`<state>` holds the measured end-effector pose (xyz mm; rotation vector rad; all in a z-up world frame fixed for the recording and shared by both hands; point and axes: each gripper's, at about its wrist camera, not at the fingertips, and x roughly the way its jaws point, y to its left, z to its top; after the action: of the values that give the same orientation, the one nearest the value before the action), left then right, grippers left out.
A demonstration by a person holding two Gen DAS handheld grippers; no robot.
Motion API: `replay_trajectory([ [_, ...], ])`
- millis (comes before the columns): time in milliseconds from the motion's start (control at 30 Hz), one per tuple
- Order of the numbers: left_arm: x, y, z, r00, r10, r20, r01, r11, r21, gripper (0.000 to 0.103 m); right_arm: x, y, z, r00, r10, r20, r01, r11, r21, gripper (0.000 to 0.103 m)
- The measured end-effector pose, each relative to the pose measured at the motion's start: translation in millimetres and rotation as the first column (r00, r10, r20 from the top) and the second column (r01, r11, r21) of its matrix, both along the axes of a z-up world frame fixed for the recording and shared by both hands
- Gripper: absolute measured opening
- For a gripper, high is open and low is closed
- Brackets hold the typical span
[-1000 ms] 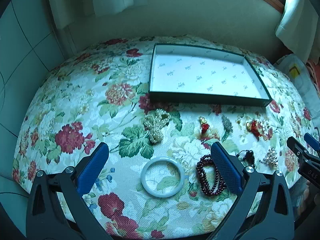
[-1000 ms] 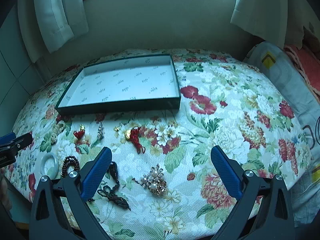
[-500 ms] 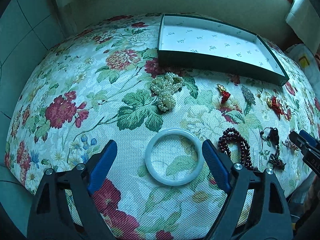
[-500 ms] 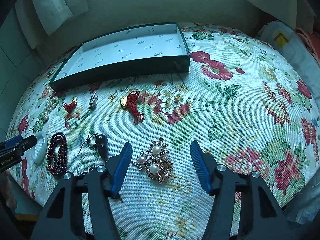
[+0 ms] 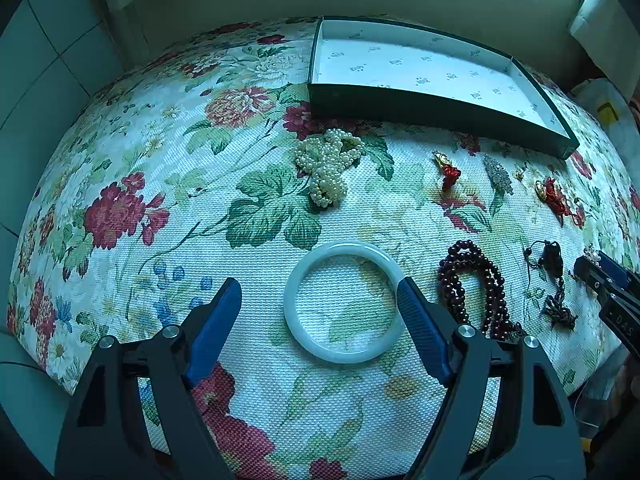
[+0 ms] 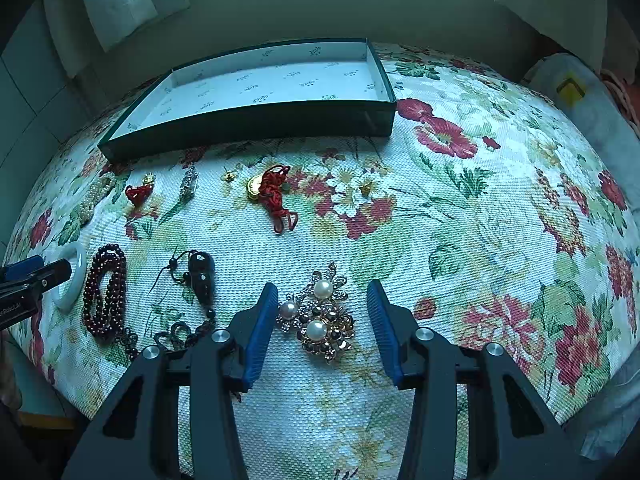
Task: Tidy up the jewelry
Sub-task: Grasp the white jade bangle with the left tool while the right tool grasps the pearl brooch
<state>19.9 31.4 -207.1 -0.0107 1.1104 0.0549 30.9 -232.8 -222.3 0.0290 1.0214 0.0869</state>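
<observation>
Brooch lies between the right gripper's wide fingers; bangle sits off-centre between the left gripper's wide fingers.

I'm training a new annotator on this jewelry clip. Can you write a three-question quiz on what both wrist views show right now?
1. True or false: the green tray already holds some jewelry.
2. Multiple choice: the left claw is lined up on which piece? A) pearl strand B) white bangle C) dark red bead bracelet
3. Fill in: the pearl brooch lies between the fingers of the ______ claw.

Key:
1. False; only its printed lining shows.
2. B; the white bangle lies between the open fingers, the right finger over its rim. The pearl strand and dark red bead bracelet lie apart from it.
3. Right; it is open, not gripping.
</observation>
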Motion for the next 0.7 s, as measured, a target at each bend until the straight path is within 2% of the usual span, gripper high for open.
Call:
replay_trajectory([
  [67, 0.3, -0.9, 0.2, 1.0, -0.003, 0.001, 0.003, 1.0, 0.003, 0.08, -0.5, 0.8, 0.4, 1.0, 0.011, 0.001, -0.011, 1.0, 0.011, 0.034],
  [200, -0.5, -1.2, 0.5, 1.0, 0.001, -0.003, -0.001, 1.0, 0.0, 0.08, -0.9, -1.0, 1.8, 1.0, 0.005, 0.005, -0.005, 1.0, 0.031, 0.029],
  [300, -1.8, -0.2, 2.2, 1.0, 0.005, 0.003, -0.005, 1.0, 0.003, 0.082, -0.5, -3.2, 3.7, 1.0, -0.003, 0.006, 0.003, 0.999, 0.038, 0.028],
  [367, -3.0, -0.1, 2.9, 1.0, 0.006, 0.007, -0.006, 1.0, 0.011, 0.089, -0.3, -3.4, 3.8, 1.0, -0.006, 0.007, 0.005, 0.999, 0.041, 0.028],
  [567, -2.3, -6.9, 4.0, 1.0, -0.014, 0.018, 0.014, 1.0, 0.007, 0.092, -1.4, -1.8, 7.7, 1.0, -0.001, 0.021, 0.0, 0.999, 0.041, 0.025],
  [700, 1.4, -9.9, -5.7, 1.0, -0.021, -0.008, 0.022, 1.0, 0.012, 0.092, -2.0, -2.3, 8.0, 1.0, -0.001, 0.023, 0.0, 0.999, 0.045, 0.024],
])
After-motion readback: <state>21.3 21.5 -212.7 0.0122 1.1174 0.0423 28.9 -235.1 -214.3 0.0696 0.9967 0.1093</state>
